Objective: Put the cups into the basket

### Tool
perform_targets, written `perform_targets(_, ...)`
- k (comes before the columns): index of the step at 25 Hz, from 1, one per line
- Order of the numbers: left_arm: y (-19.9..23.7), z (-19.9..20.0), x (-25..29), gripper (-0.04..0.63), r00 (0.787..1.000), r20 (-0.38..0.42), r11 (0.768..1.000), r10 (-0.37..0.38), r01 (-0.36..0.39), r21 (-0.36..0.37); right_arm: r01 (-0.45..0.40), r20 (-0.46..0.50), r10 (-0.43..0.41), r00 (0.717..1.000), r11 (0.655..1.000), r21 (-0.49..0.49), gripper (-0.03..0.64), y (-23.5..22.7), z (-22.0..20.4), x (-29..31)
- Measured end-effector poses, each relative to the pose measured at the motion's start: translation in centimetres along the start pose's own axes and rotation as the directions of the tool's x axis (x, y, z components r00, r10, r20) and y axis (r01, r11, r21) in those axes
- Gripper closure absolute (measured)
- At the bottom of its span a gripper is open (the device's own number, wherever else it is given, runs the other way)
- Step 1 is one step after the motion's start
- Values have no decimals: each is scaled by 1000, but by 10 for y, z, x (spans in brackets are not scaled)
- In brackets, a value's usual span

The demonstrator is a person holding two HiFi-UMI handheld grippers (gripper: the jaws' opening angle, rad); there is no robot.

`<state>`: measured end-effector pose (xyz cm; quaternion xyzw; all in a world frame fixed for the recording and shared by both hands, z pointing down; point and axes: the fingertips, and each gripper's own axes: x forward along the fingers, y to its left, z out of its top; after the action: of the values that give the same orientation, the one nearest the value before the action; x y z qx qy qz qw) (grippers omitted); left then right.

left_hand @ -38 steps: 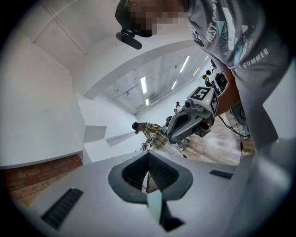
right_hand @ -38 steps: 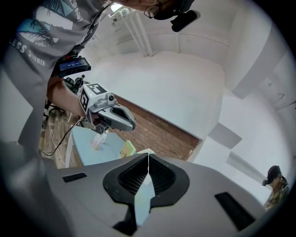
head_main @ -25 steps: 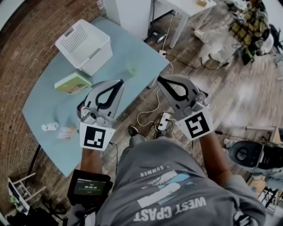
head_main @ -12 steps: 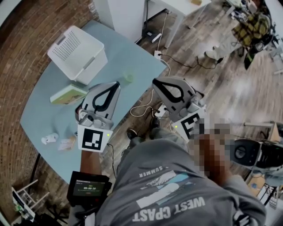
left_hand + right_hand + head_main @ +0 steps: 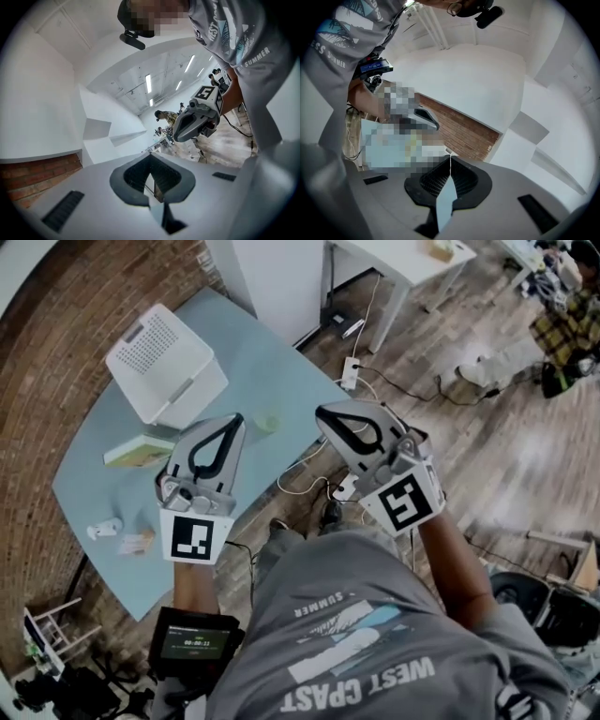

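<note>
Head view: left gripper (image 5: 231,423) and right gripper (image 5: 325,412) both clamped shut on nothing, cup (image 5: 267,423) on table (image 5: 272,357) outside basket (image 5: 200,390).

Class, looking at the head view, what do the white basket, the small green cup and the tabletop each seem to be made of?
Basket: probably matte white plastic, moulded, with a perforated grid face.
Cup: pale green and see-through looking, so plastic or glass; too small to tell which.
Tabletop: perhaps smooth pale-blue laminate; uniform colour, no grain.
</note>
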<state>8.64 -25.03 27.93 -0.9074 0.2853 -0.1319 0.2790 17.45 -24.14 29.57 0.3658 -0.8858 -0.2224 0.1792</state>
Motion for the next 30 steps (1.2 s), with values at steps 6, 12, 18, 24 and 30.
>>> perform_targets(6, -9, -2, 11, 597, 998, -53, 1000, 13, -13, -7, -37, 30, 36, 999, 999, 21, 603, -10, -13, 1)
perform_targets(12, 4, -21, 8, 597, 998, -65, 1000, 12, -14, -25, -58, 9, 58, 998, 997, 42, 603, -4, -22, 26)
perform_targets(18, 23, -46, 12, 597, 999, -48, 999, -10, 7, -51, -60, -44, 63, 997, 996, 63, 603, -4, -32, 65)
perform_targets(24, 44, -69, 10, 597, 999, -44, 998, -30, 28, -49, -74, -88, 81, 993, 994, 86, 603, 3, -48, 114)
perform_targets(30, 59, -91, 11, 597, 998, -32, 996, -52, 50, -67, -105, -152, 129, 980, 981, 161, 601, 19, -86, 159)
